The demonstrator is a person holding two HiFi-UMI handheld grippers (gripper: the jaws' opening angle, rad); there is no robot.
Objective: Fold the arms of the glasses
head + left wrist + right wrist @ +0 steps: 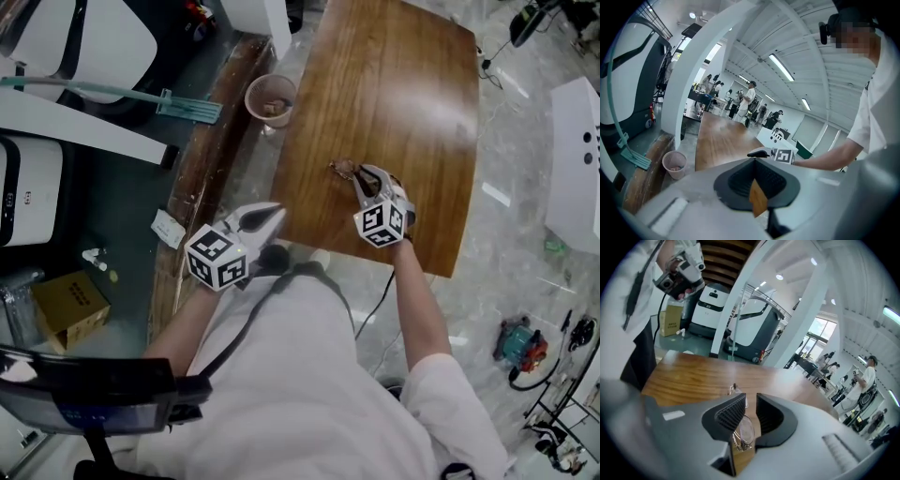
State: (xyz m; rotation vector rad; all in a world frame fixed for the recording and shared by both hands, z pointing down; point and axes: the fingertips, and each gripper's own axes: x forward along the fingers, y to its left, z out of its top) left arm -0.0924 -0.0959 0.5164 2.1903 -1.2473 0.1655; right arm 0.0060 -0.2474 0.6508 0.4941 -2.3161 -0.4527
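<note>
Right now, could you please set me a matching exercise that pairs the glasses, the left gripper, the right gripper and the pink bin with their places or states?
Things:
1. glasses
2. left gripper
3. right gripper
4. pink bin

Places or states:
A. jaws apart, just above the glasses
B. standing on the floor beside the table
C. lying on the table
D. jaws together, held off the table's near edge

Pairs: 1-C; 2-D; 3-A; 4-B

Wooden table on glossy grey floor
</note>
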